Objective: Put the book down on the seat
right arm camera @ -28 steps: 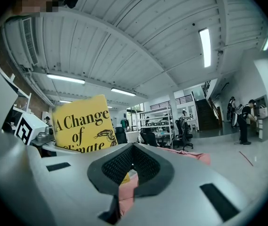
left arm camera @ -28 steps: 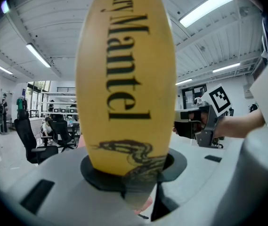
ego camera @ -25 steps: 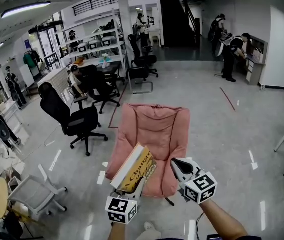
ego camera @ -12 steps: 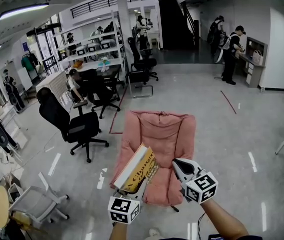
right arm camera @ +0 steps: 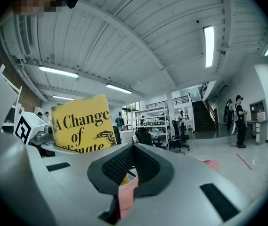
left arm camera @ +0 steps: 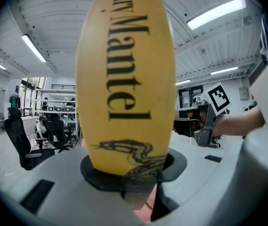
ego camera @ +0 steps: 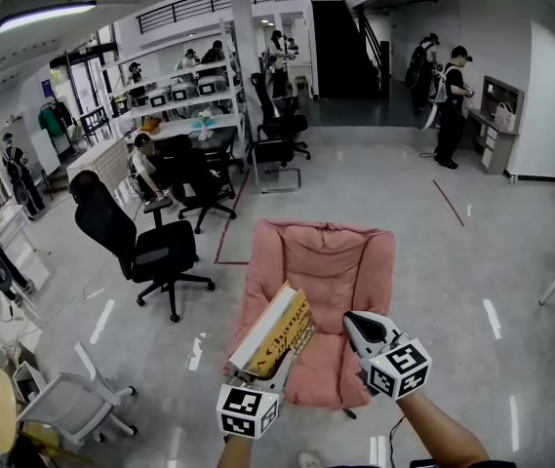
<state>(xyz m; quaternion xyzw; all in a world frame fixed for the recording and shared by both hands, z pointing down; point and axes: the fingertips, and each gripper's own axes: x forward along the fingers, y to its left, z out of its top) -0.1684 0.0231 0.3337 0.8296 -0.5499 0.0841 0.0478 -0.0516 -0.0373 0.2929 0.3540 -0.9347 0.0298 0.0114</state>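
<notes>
Yellow book (ego camera: 275,335) with black lettering, pink seat (ego camera: 334,266), black chair (ego camera: 133,246)

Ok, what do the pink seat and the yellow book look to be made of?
Seat: soft padded fabric, matte, going by its puffy, creased cushions. Book: paper, with a pale page block along one edge and a smooth printed yellow cover; hard or soft cover I cannot tell.

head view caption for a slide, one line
Left gripper holds a yellow book by the pink seat; right gripper empty.
</notes>
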